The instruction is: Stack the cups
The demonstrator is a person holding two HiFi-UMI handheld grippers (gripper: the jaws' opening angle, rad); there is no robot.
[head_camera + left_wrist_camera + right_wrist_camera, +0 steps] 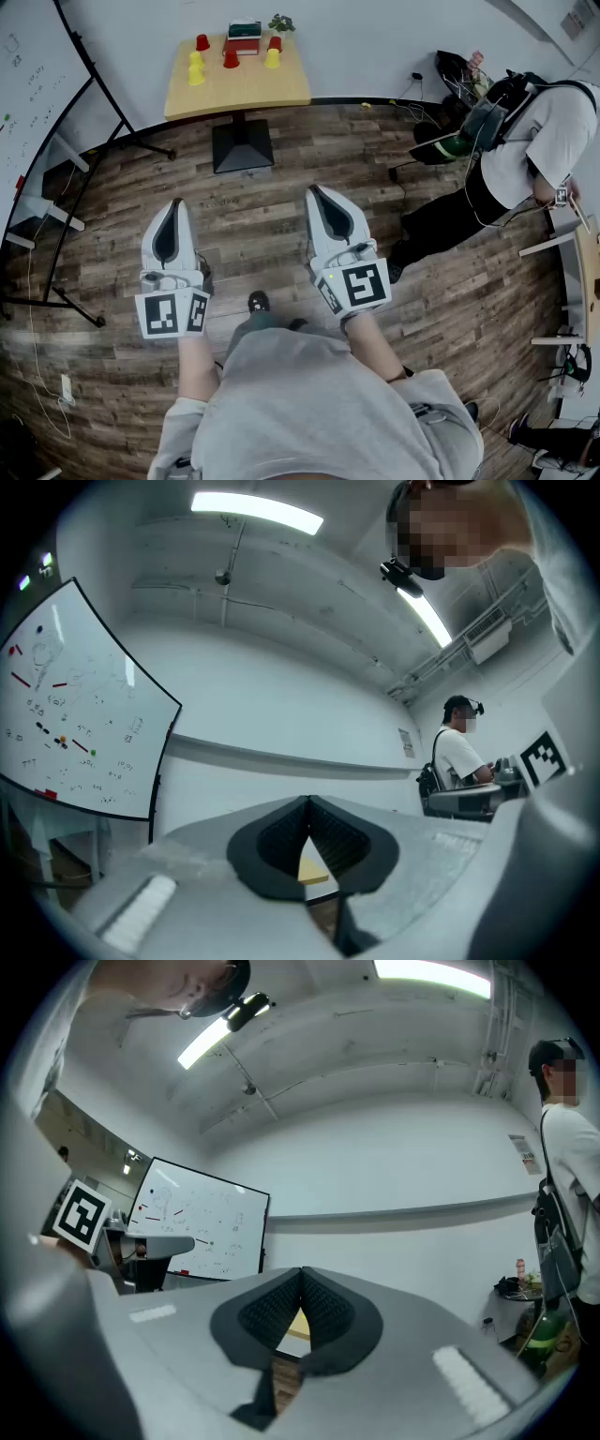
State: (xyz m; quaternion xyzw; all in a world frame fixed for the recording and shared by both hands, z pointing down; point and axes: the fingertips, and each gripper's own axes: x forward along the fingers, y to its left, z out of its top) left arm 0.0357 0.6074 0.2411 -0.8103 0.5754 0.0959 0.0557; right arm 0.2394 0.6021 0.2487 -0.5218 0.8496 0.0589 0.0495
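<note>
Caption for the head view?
Left claw and right claw, both shut, point toward a wooden table holding red cups and yellow cups.

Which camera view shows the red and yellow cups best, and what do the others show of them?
The head view: the cups stand in plain sight on the wooden table far ahead. Both gripper views show only a sliver of tabletop beyond their shut jaws, and no cups.

Three red cups [231, 58] and three yellow cups [196, 75] stand on the wooden counter [244, 94]. Two yellow sit close together at left; one yellow just beside a red at right.
</note>
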